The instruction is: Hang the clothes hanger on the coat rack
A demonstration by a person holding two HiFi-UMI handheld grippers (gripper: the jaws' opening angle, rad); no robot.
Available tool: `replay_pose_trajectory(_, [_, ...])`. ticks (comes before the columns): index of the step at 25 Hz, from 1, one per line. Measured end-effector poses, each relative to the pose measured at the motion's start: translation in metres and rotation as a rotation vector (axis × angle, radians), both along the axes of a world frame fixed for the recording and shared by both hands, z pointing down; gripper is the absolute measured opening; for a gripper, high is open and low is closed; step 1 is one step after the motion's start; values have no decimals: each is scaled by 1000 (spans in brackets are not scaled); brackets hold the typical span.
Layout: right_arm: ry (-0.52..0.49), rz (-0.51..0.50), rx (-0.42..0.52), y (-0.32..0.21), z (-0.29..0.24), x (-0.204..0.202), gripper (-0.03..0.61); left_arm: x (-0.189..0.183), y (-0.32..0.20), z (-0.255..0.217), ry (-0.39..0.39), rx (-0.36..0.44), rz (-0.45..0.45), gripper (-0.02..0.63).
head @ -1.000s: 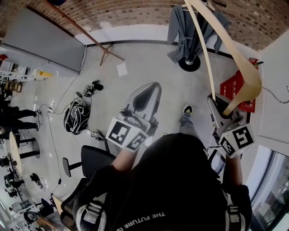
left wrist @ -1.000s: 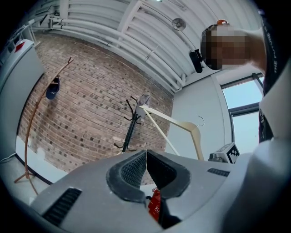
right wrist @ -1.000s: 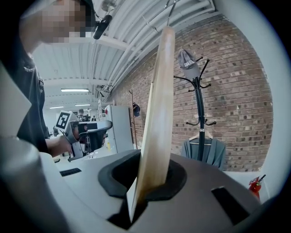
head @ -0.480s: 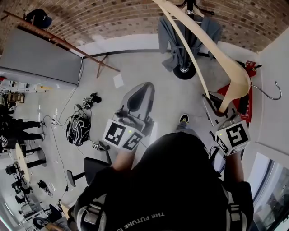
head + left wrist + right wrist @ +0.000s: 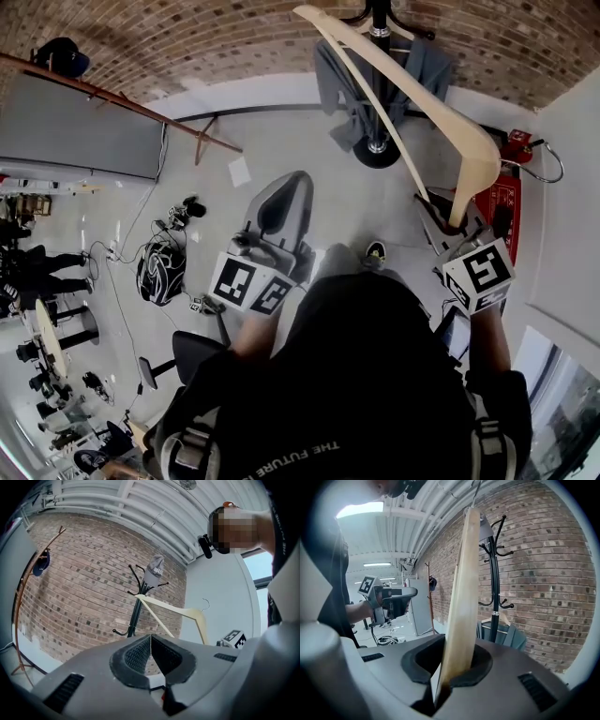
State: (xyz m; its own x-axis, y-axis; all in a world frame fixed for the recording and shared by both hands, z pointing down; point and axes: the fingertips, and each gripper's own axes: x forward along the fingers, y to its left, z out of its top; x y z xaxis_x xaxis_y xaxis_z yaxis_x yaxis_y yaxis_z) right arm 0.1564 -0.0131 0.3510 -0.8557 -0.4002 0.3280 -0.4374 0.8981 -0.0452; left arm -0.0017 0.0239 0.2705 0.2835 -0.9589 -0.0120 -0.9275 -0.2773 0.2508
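Note:
A pale wooden clothes hanger (image 5: pixel 441 112) with a metal hook (image 5: pixel 547 161) stands up out of my right gripper (image 5: pixel 437 210), which is shut on one end of it. In the right gripper view the hanger (image 5: pixel 461 597) rises from between the jaws of the right gripper (image 5: pixel 449 674). The black coat rack (image 5: pixel 379 28) stands ahead by the brick wall, with a grey garment (image 5: pixel 345 89) hanging on it; the hanger's far arm crosses in front of it. The rack (image 5: pixel 493 573) is apart from the hanger. My left gripper (image 5: pixel 287 187) is shut and holds nothing, as the left gripper (image 5: pixel 151 644) shows.
A white wall (image 5: pixel 574 197) runs close on the right, with a red box (image 5: pixel 499 202) at its foot. A grey board (image 5: pixel 75 122) on a wooden easel stands at the left. A black bag (image 5: pixel 159 267) and cables lie on the floor. The person's shoe (image 5: pixel 374 250) is below.
Both grippers and the person have moved forward toward the coat rack, which now sits nearer in view. The hanger has stayed in the right gripper, its hook now beside the white wall.

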Motion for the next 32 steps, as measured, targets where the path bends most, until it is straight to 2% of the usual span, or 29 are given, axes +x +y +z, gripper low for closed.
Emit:
replay_pose_trajectory(11, [98, -24, -16, -55, 19, -48, 46, -49, -65, 6, 31, 2, -4, 20])
replay_pose_trajectory(17, [137, -41, -61, -88, 26, -89, 46, -90, -116, 7, 70, 5, 23, 20])
replay_pose_trajectory(22, [166, -63, -51, -114, 27, -129, 46, -125, -150, 2, 74, 23, 43, 20])
replay_pose_trajectory(27, [197, -76, -50, -125, 28, -148, 44, -145, -169, 8, 103, 32, 70, 21])
replay_pose_trajectory(32, [221, -75, -44, -139, 29, -163, 44, -161, -185, 12, 100, 42, 95, 20])
